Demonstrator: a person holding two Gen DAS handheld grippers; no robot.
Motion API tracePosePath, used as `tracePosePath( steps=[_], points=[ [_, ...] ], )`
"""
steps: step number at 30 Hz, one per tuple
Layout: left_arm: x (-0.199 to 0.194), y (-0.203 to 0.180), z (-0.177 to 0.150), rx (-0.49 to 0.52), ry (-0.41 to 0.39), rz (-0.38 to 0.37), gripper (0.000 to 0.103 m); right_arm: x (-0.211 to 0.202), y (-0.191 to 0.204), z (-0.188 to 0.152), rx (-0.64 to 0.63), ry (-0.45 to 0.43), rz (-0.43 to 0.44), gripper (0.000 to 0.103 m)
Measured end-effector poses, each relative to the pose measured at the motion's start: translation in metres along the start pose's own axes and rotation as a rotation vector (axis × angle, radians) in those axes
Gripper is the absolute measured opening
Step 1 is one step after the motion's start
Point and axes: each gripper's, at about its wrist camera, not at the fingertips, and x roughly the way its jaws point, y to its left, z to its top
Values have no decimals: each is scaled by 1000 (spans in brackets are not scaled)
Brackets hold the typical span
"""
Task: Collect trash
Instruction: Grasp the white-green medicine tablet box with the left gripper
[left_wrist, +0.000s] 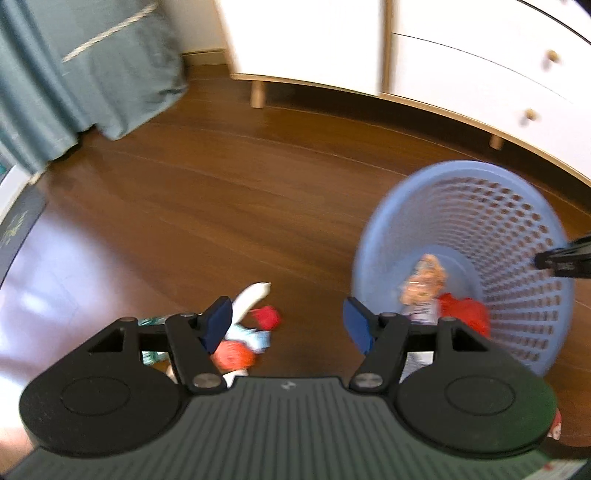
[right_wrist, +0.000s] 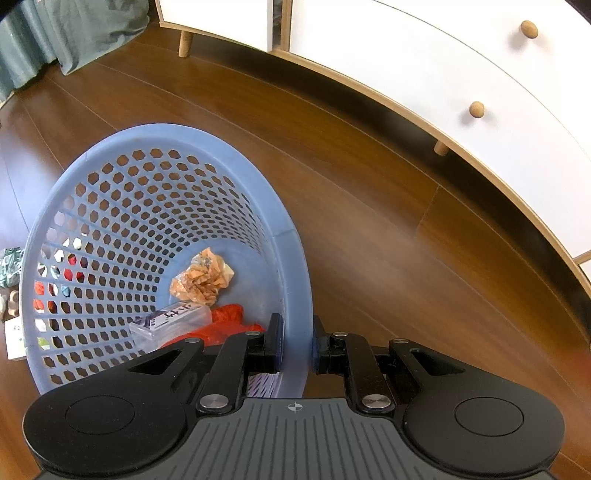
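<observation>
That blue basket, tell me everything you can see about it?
The blue basket looks like plastic, with a solid rim and walls pierced by hexagonal holes. It tilts on the wooden floor. The right claw is clamped on its rim. Inside lie a crumpled orange wrapper, a clear packet and red plastic.

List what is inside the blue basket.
Inside the blue basket: a crumpled orange wrapper, a clear printed packet and red plastic. The right gripper hides the near edge.
</observation>
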Motion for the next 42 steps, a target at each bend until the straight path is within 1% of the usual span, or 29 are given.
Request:
tracePosePath(
  steps=[3, 7, 9, 15, 19, 22, 24, 27, 29, 32, 34, 36, 37, 40, 42],
  points=[
    [-5, 30, -23, -31, 6, 47, 63, 0, 0, 1, -6, -3, 4, 10],
    [-5, 67, -54, -82, 20, 92, 63, -1, 3, 4, -23, -16, 15, 10],
    [-1, 81, -69, -105, 8, 110, 63, -2, 3, 5, -25, -17, 23, 10],
    [23, 115, -118, -164, 27, 105, 63, 0, -2, 3, -17, -17, 26, 10],
    [45, 121, -150, -141, 50, 87, 65, 1, 1, 5, -14, -24, 16, 10],
    [65, 123, -166, -125, 72, 64, 65, 1, 3, 5, -19, -27, 9, 10],
    [80, 121, -172, -114, 83, 50, 65, 1, 2, 5, -12, -24, 7, 10],
    [106, 121, -177, -92, 100, 0, 67, 1, 1, 5, -3, -18, 2, 10],
    [125, 120, -180, -62, 108, -11, 70, 1, 1, 5, -1, -14, 0, 10],
    [150, 125, -183, -52, 122, -15, 70, -1, 3, 4, -2, -9, -6, 10],
    [159, 128, -182, -45, 119, -39, 70, -1, 3, 4, 2, -4, -8, 11],
    [162, 128, -179, -21, 97, -77, 71, -1, 2, 5, 4, -3, -10, 11],
    [162, 127, -178, -1, 88, -94, 72, -2, 2, 5, 3, -3, -11, 11],
    [164, 120, -173, 75, 76, -131, 87, -3, 3, 6, 2, -6, -9, 11],
    [167, 115, -172, 136, 79, -149, 88, -3, 3, 5, 2, -6, -8, 11]
  ],
)
